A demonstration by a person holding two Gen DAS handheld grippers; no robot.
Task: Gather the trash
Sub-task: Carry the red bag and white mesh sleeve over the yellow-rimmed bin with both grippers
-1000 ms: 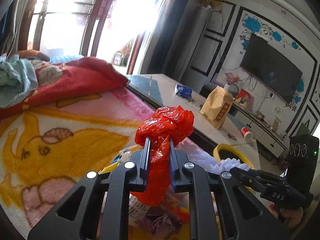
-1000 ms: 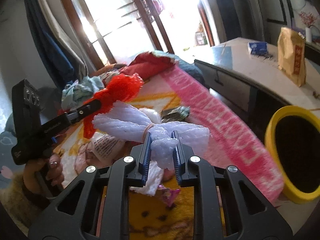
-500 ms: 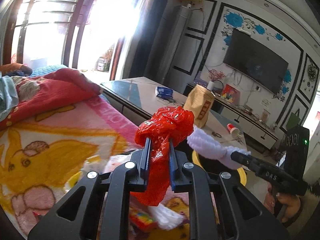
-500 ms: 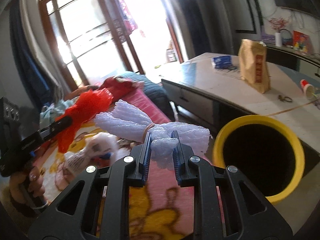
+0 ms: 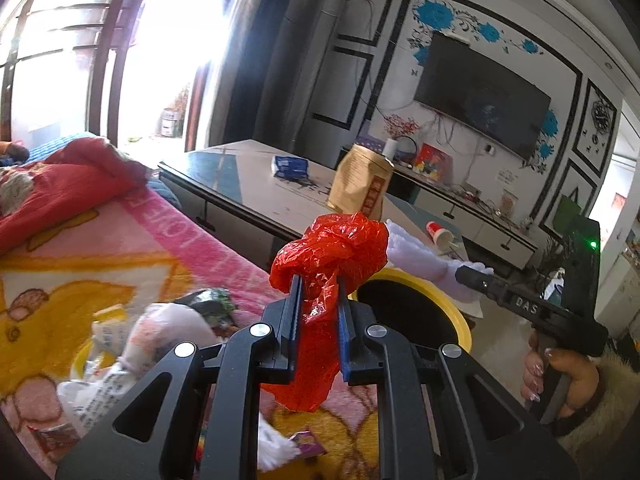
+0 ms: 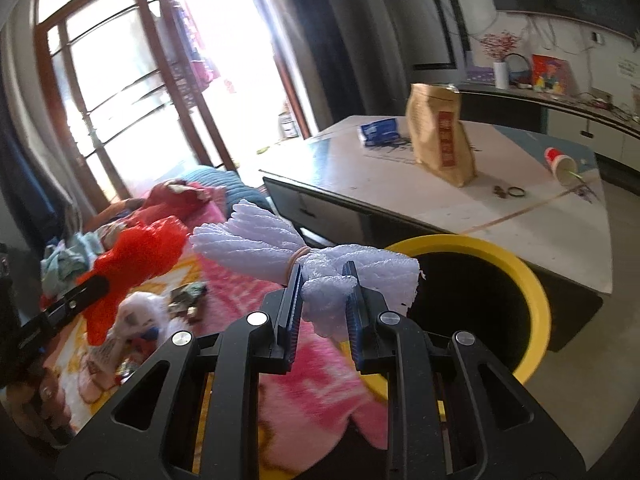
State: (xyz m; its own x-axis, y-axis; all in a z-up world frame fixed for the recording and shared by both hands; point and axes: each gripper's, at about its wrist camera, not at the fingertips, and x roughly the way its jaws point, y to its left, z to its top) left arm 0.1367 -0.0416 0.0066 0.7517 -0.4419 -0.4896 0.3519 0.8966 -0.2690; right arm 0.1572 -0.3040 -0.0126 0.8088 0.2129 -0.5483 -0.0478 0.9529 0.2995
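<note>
My left gripper is shut on a crumpled red plastic bag and holds it above the bed, just left of the yellow-rimmed trash bin. My right gripper is shut on a white foam net tied with a rubber band, held at the left rim of the bin. The foam net also shows in the left wrist view, and the red bag in the right wrist view. Several wrappers and a white bag lie on the pink and yellow blanket.
A low table stands behind the bin with a brown paper bag, a blue packet and a tipped red cup. A TV hangs on the far wall. Red bedding and clothes lie by the window.
Both grippers have swung right from over the bed toward the yellow bin, each still holding its trash. The bin now sits larger and closer in both views.
</note>
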